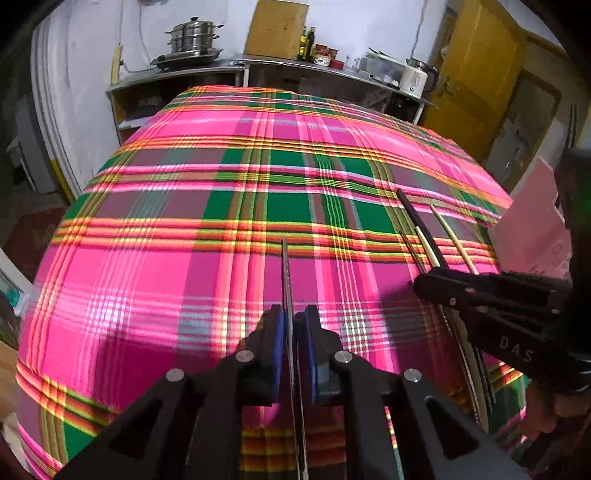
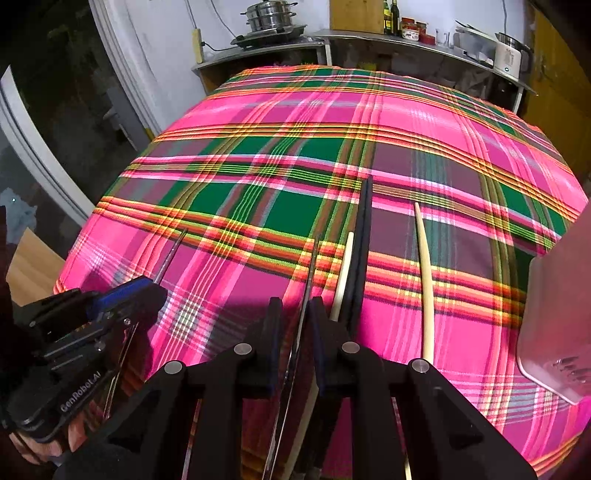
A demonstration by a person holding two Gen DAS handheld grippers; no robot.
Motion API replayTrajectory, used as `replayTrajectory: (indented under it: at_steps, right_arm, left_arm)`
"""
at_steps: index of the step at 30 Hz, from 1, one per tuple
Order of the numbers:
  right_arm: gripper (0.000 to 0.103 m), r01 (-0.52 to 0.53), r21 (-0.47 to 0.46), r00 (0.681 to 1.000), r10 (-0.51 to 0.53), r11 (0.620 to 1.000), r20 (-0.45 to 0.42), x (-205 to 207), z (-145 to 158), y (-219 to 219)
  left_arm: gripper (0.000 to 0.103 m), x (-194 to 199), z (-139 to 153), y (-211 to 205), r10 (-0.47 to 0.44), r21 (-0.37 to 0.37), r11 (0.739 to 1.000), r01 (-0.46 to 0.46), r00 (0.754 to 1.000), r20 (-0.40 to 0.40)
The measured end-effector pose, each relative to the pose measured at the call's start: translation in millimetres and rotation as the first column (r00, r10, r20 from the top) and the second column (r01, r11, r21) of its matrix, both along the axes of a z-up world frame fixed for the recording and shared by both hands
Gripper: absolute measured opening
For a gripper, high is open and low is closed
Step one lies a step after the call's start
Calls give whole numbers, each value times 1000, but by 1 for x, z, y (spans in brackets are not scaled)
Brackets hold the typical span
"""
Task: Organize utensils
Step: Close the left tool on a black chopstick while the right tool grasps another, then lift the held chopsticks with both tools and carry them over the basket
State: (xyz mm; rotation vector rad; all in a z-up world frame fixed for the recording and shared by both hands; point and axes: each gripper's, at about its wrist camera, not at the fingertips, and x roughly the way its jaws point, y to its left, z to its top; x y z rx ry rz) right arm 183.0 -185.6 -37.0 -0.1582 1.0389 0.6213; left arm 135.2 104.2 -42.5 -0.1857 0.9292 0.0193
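My left gripper (image 1: 291, 314) is shut on a thin metal chopstick (image 1: 285, 266) that sticks out ahead over the plaid tablecloth (image 1: 221, 184); it also shows at the lower left of the right wrist view (image 2: 147, 291). To its right, my right gripper (image 2: 295, 306) hangs low over a bundle of chopsticks on the cloth. Its jaws stand open around another metal chopstick (image 2: 312, 266), and cloth shows beside that chopstick. Just right of it lie a short cream chopstick (image 2: 345, 273), a black pair (image 2: 364, 240) and a longer cream one (image 2: 423, 277). The left wrist view shows the right gripper (image 1: 419, 282) from the side.
A pale pink plastic container (image 2: 554, 314) stands at the table's right edge, close to the cream chopstick. Behind the table runs a counter (image 1: 207, 70) with a steel steamer pot (image 1: 194, 35), bottles and a white kettle (image 1: 413, 77). A yellow door (image 1: 476, 74) is at the back right.
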Motion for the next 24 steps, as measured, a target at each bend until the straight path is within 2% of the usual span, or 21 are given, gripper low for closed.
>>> replayTrajectory:
  at_steps: [2, 4, 5, 8, 11, 14, 24]
  right_arm:
    - [13, -3, -6, 1000, 3, 1000, 2, 1, 0, 1]
    - [7, -1, -6, 1000, 1, 1000, 0, 4, 0, 1]
    - [6, 1, 5, 1000, -1, 1000, -9, 7, -1, 2]
    - [6, 7, 50, 999, -6, 999, -33, 10, 3, -1]
    - [6, 8, 98, 1000, -6, 995, -17, 5, 15, -8]
    - [5, 6, 137, 1000, -6, 991, 1, -1, 28, -12]
    - [5, 15, 243, 998, -30, 970, 58, -32, 74, -44]
  left_arm:
    - [12, 2, 0, -1, -10, 13, 1000, 10, 1000, 1]
    - [10, 5, 1, 1, -8, 12, 1000, 8, 1000, -3]
    - [7, 7, 1, 2, -3, 16, 1000, 3, 1000, -4]
    - [6, 12, 2, 8, 12, -13, 1000, -12, 1000, -10]
    - [6, 10, 8, 13, 24, -30, 999, -24, 1000, 9]
    - [6, 2, 21, 16, 29, -66, 997, -26, 999, 44]
    - [6, -27, 68, 6, 4, -104, 995, 10, 991, 136]
